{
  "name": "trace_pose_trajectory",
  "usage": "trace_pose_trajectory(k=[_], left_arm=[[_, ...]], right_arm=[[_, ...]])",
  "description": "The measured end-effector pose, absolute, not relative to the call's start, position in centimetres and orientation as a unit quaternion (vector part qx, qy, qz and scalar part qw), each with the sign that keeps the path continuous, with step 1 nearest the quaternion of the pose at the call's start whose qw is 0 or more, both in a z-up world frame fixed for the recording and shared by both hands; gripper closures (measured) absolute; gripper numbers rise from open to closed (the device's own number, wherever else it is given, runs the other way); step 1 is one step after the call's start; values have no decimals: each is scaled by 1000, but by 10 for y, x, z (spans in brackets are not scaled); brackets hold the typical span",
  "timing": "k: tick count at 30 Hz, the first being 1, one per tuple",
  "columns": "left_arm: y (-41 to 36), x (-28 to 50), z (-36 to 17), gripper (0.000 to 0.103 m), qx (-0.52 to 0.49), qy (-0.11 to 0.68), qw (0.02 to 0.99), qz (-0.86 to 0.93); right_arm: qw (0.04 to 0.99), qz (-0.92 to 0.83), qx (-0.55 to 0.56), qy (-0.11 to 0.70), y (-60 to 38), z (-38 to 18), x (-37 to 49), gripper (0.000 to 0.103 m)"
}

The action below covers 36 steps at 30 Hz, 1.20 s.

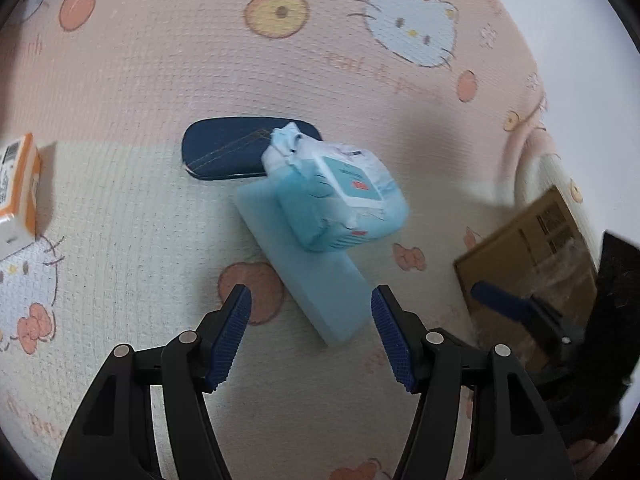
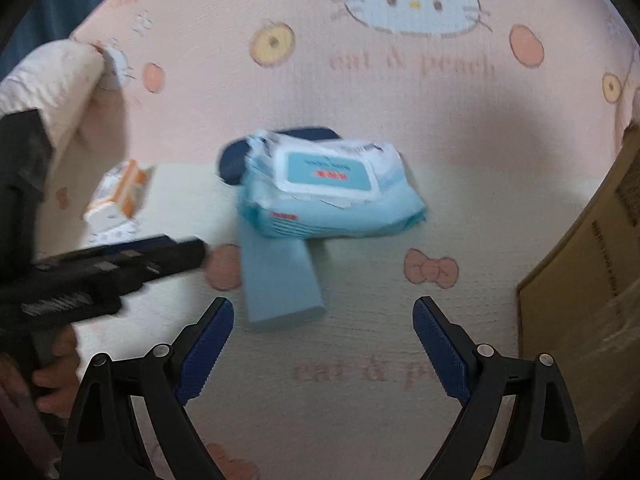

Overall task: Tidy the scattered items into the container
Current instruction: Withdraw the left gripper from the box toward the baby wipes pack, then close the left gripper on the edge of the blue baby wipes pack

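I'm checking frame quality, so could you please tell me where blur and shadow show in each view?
Left wrist: the wipes pack is slightly smeared, the box blurred; shadow falls right of the pack. Right wrist: the pack, the carton and the left gripper are motion-blurred.

Counted one wet-wipes pack [image 1: 344, 196], one light blue foam block [image 1: 316, 280] under it, one dark blue glasses case [image 1: 224, 152] behind, one small orange-and-white carton [image 1: 18, 192] off to the side, one brown cardboard box [image 1: 532, 264]. Two sets of tongs were in view: left tongs [image 1: 311, 320], right tongs [image 2: 323, 332]. One printed cat blanket [image 1: 160, 80] lay under everything.
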State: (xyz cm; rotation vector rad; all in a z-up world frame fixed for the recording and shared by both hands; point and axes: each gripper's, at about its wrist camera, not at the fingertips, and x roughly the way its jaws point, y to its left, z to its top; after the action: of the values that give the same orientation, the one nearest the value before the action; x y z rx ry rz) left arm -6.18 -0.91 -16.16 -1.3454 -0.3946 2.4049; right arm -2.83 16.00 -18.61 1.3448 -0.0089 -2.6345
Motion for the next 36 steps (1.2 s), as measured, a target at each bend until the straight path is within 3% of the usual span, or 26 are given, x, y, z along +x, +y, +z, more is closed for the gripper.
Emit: trace_pose_trajectory(k=[6, 14, 18, 25, 27, 31, 32, 34, 36], left_arm=[[-10, -81, -167, 37, -473, -138, 182, 851], [-5, -114, -179, 37, -496, -198, 180, 826], [-5, -124, -179, 47, -491, -220, 175, 824], [2, -132, -175, 56, -487, -204, 173, 832], [3, -133, -174, 58, -484, -198, 169, 835], [6, -136, -174, 65, -488, -202, 174, 831], [6, -137, -175, 65, -489, -203, 173, 830], [7, -140, -177, 69, -492, -207, 176, 827], [6, -139, -178, 74, -494, -210, 180, 825]], right_arm=[[62, -888, 455, -8, 184, -200, -57, 12], [44, -879, 443, -169, 236, -201, -104, 12], [37, -877, 442, -188, 244, -210, -124, 12], [56, -879, 434, -187, 240, -219, -143, 14], [78, -885, 426, -171, 233, -214, -147, 27], [98, -889, 428, -131, 225, -211, -157, 41], [107, -884, 435, -130, 224, -213, -161, 50], [120, -874, 450, -140, 224, -217, -164, 56], [120, -874, 449, -140, 226, -217, -162, 70]])
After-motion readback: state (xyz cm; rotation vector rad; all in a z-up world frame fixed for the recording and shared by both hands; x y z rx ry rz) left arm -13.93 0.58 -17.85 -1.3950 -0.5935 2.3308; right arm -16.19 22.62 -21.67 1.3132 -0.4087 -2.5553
